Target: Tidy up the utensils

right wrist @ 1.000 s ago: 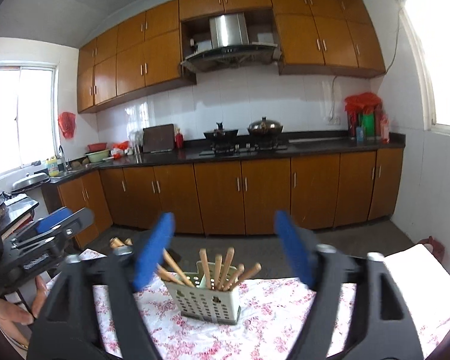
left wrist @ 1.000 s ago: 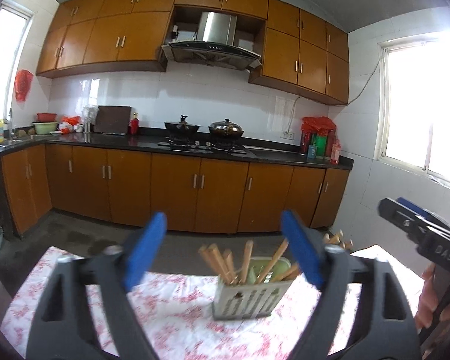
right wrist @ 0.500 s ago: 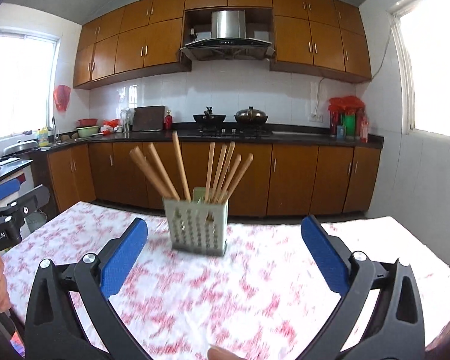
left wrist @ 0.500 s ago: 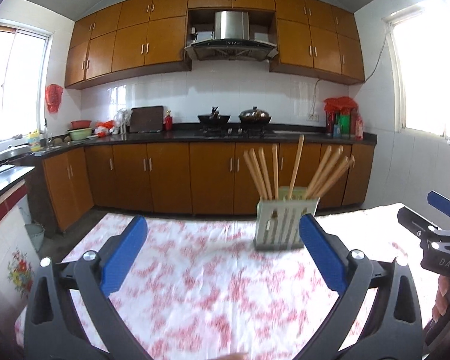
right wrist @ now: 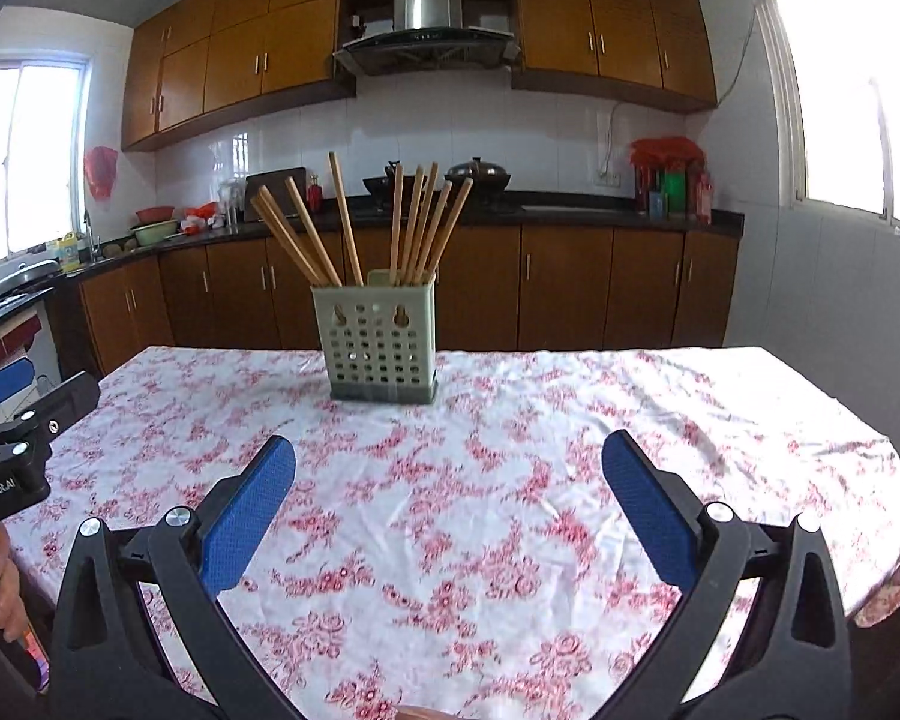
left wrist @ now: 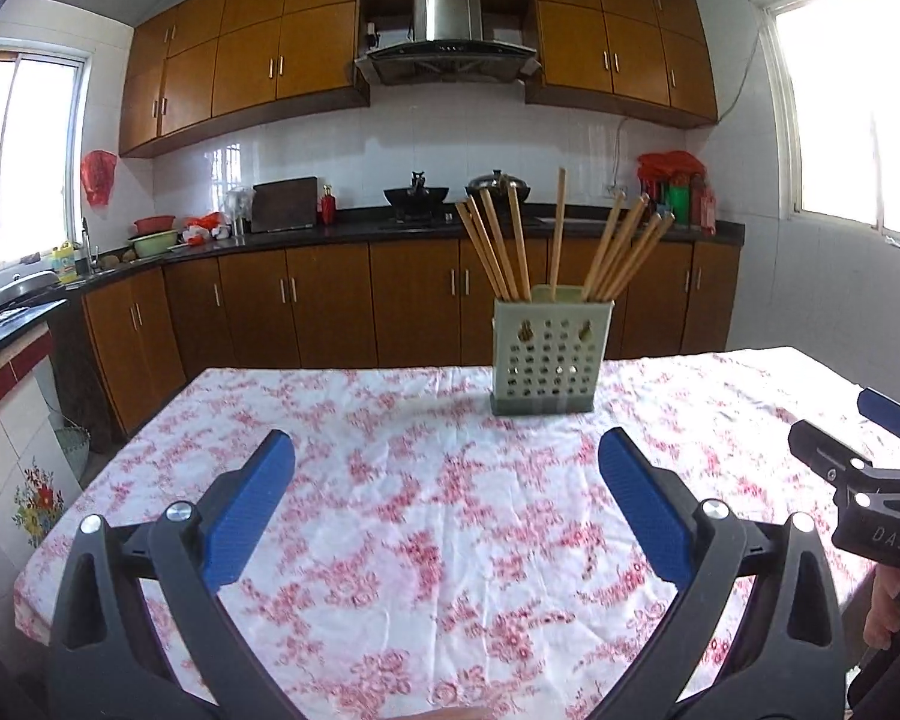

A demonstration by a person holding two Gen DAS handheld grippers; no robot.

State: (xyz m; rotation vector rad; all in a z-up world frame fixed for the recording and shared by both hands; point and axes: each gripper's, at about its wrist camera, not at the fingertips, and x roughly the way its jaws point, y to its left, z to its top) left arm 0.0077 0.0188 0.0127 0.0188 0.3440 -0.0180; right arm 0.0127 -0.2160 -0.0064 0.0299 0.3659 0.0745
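Note:
A pale green perforated utensil holder [left wrist: 551,355] [right wrist: 381,343] stands upright near the far edge of the table, with several wooden chopsticks [left wrist: 558,235] [right wrist: 397,217] fanned out of its top. My left gripper [left wrist: 447,456] hovers over the near half of the table, open, with nothing between its blue pads. My right gripper [right wrist: 449,459] is also open and empty, level with it. Each gripper shows at the edge of the other's view: the right gripper [left wrist: 870,480] and the left gripper [right wrist: 12,420].
The table [left wrist: 390,420] wears a white cloth with red flowers; its right edge [right wrist: 882,570] drops off close to my right gripper. Behind run brown kitchen cabinets [left wrist: 330,300], a dark counter with pots [left wrist: 417,195] and a range hood.
Both grippers have sunk toward the table and levelled out. The holder now sits higher and farther in each view, and more tablecloth shows. The jaws have spread a little wider.

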